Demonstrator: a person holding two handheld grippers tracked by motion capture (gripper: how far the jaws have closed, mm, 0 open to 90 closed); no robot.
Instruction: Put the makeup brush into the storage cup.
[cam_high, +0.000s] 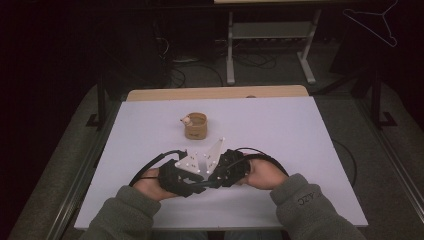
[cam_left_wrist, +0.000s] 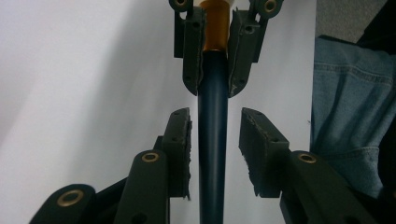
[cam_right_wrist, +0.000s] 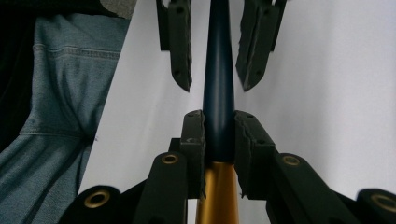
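Bench (cam_high: 300, 150), white top, with a wooden strip along its far edge.

Your left gripper (cam_high: 181, 181): near the front edge, left of centre, its tip turned toward the right one. In the left gripper view its jaws stand on either side of the pen's (cam_left_wrist: 212, 140) dark blue barrel; the left pad (cam_left_wrist: 180, 140) lies just beside it, the right pad is apart from it. Jaws released, not yet pressing.

Pen: dark blue barrel with a gold section, held level above the bench between the two grippers, which meet tip to tip.

Cup (cam_high: 195, 125): tan, round, beyond the grippers toward mid-bench, with a small pale thing on its left rim. Well apart from the pen; nothing lies between it and the grippers.

Your right gripper (cam_high: 222, 172): right of centre, tip turned to the left one. Jaws clenched on the pen, where blue meets gold.

Jeans (cam_left_wrist: 350, 121): below the front edge of the bench.
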